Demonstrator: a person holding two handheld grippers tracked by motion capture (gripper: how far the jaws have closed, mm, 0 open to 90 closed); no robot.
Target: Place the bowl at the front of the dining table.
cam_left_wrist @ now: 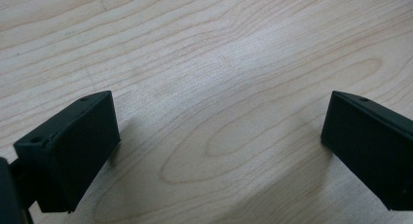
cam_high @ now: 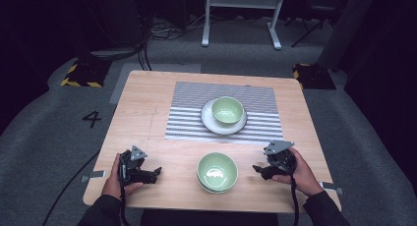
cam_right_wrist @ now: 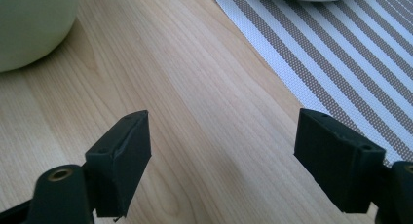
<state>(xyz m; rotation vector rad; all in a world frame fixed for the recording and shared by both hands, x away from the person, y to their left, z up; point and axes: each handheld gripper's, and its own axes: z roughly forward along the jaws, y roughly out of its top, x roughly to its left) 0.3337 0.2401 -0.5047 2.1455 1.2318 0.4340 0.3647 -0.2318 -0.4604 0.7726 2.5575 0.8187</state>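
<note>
Both jaws spread wide on the left hand-held gripper point(cam_left_wrist: 219, 151), nothing between them but bare wood grain of the tabletop point(cam_left_wrist: 204, 53). The right hand-held gripper point(cam_right_wrist: 221, 160) is wide too, and its camera catches the striped placemat point(cam_right_wrist: 341, 53) edge. From the high view you get the layout: near green bowl point(cam_high: 217, 171) between the grippers, far green bowl point(cam_high: 227, 109) sitting on a white plate point(cam_high: 210, 122).

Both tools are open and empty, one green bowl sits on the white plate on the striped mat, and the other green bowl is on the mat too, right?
Not quite. In the high view the near green bowl sits on the bare wooden table, in front of the striped mat, not on it. The rest holds: left tool and right tool open and empty, far green bowl on the white plate.
</note>
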